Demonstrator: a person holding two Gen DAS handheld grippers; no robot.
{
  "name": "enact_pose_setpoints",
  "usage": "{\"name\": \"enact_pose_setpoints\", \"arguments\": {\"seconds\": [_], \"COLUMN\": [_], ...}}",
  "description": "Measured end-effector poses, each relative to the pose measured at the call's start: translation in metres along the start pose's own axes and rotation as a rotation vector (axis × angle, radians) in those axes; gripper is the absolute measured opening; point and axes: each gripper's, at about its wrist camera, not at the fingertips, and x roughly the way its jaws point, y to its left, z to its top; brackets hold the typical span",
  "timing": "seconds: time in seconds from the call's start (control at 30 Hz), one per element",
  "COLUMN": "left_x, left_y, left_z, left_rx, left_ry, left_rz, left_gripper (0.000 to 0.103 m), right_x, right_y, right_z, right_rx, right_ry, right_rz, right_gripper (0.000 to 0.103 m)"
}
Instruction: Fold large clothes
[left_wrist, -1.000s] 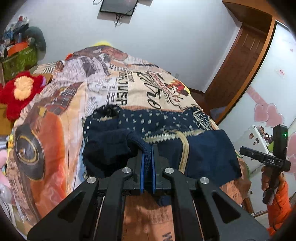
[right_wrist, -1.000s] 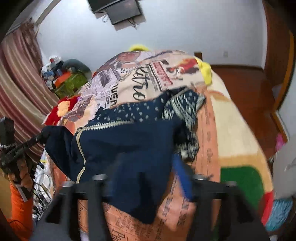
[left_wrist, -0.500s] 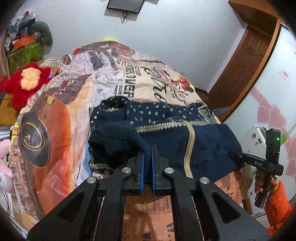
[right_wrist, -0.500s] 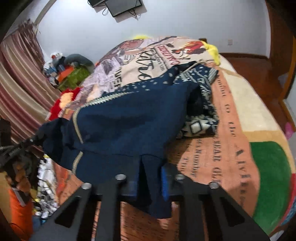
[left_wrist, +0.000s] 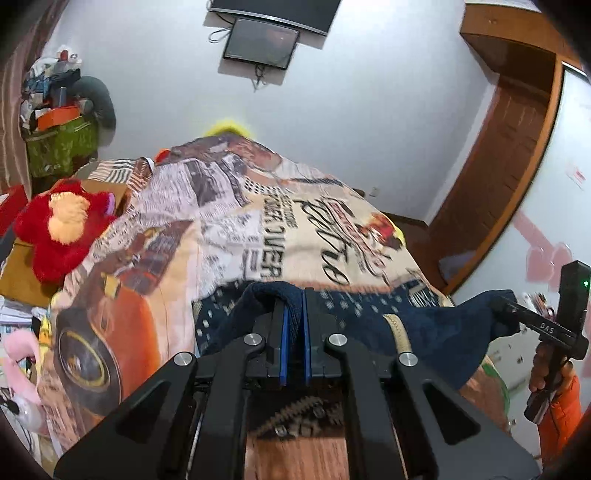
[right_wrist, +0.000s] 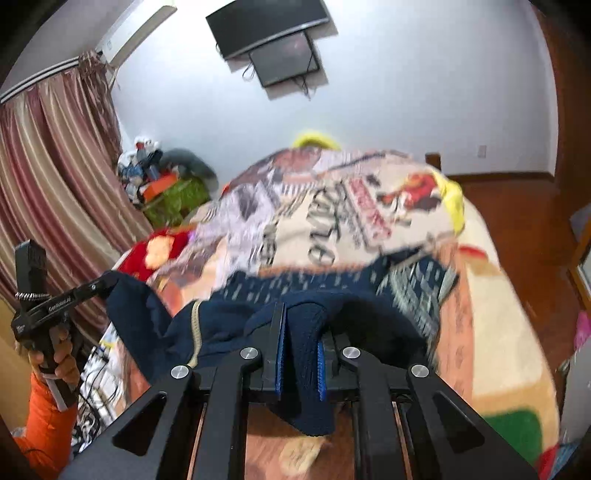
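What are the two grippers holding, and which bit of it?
Both hold the navy sweater: the left gripper pinches one bunched edge, the right gripper another, so it hangs stretched between them.

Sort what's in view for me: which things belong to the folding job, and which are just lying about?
In the job:
- navy sweater
- left hand-held gripper, shut on the sweater
- right hand-held gripper, shut on the sweater
- printed bedspread it lies on

Lying about:
- red plush toy
- green bin of clutter
- wall screen
- striped curtain
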Motion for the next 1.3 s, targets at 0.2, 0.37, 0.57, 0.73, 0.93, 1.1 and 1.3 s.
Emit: {"name": "enact_pose_setpoints", "arguments": {"seconds": [0.2, 0.37, 0.57, 0.73, 0.93, 1.1, 1.3], "left_x": [0.062, 0.134, 0.204, 0.237, 0.248, 0.226, 0.17], "left_y": [0.034, 0.066, 0.087, 0.096, 0.087, 0.069, 0.048], "left_z": [0.028, 0.027, 0.007, -0.009, -0.019, -0.01, 0.016], "left_rx": [-0.083, -0.145, -0.142, -0.116, -0.019, 0.087, 0.145], "left_ry": [0.036, 0.134, 0.24, 0.307, 0.366, 0.353, 0.238], "left_rz": [0.072, 0.127, 0.195, 0.218, 0.241, 0.285, 0.308], "left_gripper": [0.005, 0.005, 0.005, 0.005, 0.006, 0.013, 0.048], "right_x": [0.044, 0.106, 0.174, 0.213, 0.219, 0.205, 0.151], "right_y": [-0.028, -0.054, -0.082, -0.107, -0.113, -0.105, -0.089], "right_z": [0.039, 0.052, 0.052, 0.047, 0.045, 0.052, 0.065], "right_rx": [0.043, 0.071, 0.1, 0.149, 0.137, 0.09, 0.007], "right_ry": [0.009, 0.068, 0.165, 0.26, 0.315, 0.35, 0.212], "right_rz": [-0.035, -0.054, -0.068, -0.051, -0.03, -0.069, -0.173], "right_gripper": [0.011, 0.011, 0.011, 0.011, 0.011, 0.019, 0.073]}}
